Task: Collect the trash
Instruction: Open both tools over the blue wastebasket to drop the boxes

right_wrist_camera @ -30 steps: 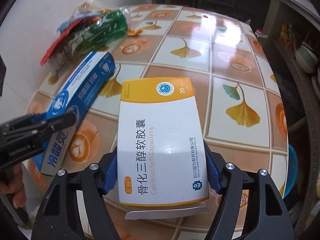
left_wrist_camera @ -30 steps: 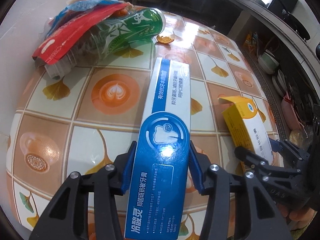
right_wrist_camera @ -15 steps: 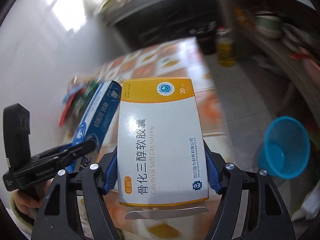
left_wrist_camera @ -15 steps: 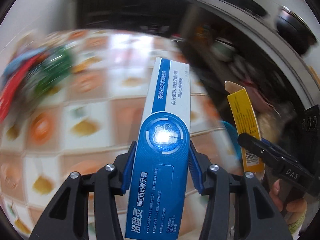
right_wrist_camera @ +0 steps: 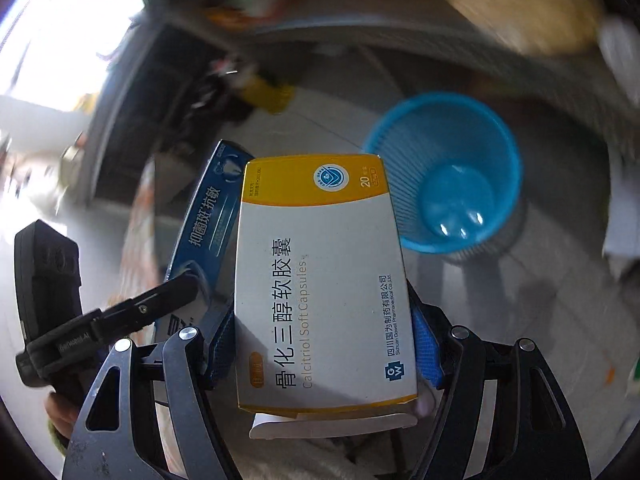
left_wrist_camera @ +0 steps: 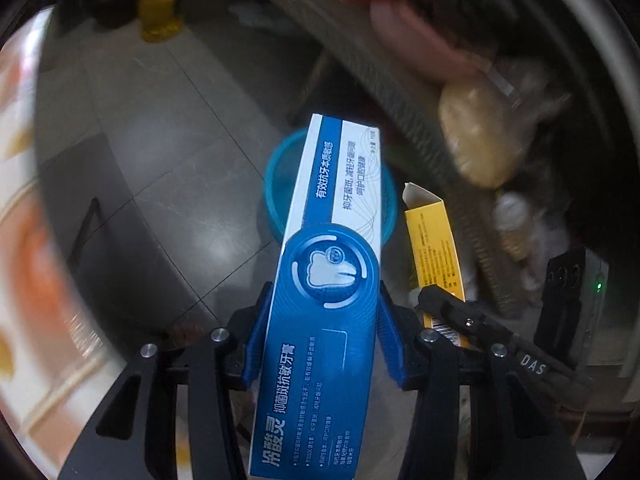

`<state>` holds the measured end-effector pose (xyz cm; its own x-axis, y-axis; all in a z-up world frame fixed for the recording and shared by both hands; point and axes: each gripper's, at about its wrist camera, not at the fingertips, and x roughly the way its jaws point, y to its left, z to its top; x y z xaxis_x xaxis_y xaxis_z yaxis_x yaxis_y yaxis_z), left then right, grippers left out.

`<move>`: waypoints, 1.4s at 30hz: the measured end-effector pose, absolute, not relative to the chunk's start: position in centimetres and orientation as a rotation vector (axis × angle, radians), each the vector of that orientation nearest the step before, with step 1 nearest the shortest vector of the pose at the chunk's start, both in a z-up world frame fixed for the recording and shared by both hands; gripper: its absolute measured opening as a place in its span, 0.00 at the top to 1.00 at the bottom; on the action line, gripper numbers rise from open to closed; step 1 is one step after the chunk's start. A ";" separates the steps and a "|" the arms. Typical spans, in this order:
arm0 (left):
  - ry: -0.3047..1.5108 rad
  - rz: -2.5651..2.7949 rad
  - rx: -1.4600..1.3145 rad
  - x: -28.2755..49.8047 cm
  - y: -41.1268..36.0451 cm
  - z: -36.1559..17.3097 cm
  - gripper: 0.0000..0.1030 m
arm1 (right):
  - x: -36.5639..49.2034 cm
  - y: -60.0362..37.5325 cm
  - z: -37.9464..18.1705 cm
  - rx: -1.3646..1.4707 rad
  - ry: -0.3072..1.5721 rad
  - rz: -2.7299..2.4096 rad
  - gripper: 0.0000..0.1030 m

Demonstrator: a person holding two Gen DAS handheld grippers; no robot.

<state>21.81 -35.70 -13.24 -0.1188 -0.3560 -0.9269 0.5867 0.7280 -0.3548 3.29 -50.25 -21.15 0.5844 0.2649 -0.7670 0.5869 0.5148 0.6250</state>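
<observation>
Glossy cardboard toothpaste box (left_wrist_camera: 320,304), ribbed plastic bin (right_wrist_camera: 448,172).

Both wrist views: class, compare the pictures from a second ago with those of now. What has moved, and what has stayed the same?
Both grippers swung away from the tiled table toward the floor, and now point down at the blue bin. The table has slid to the left edge of the left view. Unchanged: the left gripper stays clamped on the blue toothpaste box, the right gripper on the yellow-and-white capsule box. Nothing dropped yet.

left tongs (left_wrist_camera: 320,336) clamp toothpaste box (left_wrist_camera: 332,280) above bin (left_wrist_camera: 276,184).
</observation>
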 end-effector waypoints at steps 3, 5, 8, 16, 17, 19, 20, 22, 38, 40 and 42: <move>1.572 -0.787 0.233 23.1 -38.6 -16.6 0.54 | 4.5 -52.5 -24.6 1.131 1.016 -0.289 0.34; 1.619 -0.772 0.244 24.3 -40.5 -19.0 0.54 | 5.4 -53.7 -26.2 1.156 1.037 -0.318 0.34; 1.637 -0.735 0.255 25.8 -42.7 -21.4 0.54 | 6.8 -55.3 -28.2 1.180 1.058 -0.364 0.34; 1.560 -0.744 0.266 27.2 -45.7 -22.0 0.31 | 8.2 -57.7 -30.8 1.188 1.041 -0.501 0.26; 1.549 -0.759 0.257 27.1 -45.5 -21.4 0.31 | 8.0 -57.5 -30.7 1.180 1.038 -0.500 0.26; 1.529 -0.785 0.243 26.9 -45.3 -20.5 0.30 | 8.2 -57.1 -30.4 1.157 1.029 -0.490 0.26; 1.519 -0.791 0.244 26.9 -45.2 -20.1 0.30 | 8.1 -57.0 -30.2 1.144 1.028 -0.493 0.26; 1.492 -0.801 0.234 26.6 -44.5 -18.6 0.30 | 7.5 -56.5 -29.8 1.129 1.016 -0.499 0.26; 1.267 -0.908 0.061 23.1 -32.9 -6.6 0.25 | 7.2 -52.7 -24.9 0.877 0.960 -0.488 0.26; 1.224 -0.911 0.027 22.4 -30.4 -5.3 0.24 | 7.0 -51.1 -23.4 0.823 0.950 -0.470 0.26; 1.145 -0.895 0.021 21.3 -27.4 -3.8 0.24 | 6.7 -48.7 -21.1 0.733 0.939 -0.453 0.24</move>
<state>21.33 -27.43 -3.84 0.1179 -0.6014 -0.7902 0.6215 0.6653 -0.4136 6.74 -48.75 -21.05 0.5265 -0.0395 -0.8493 0.6398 0.6763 0.3651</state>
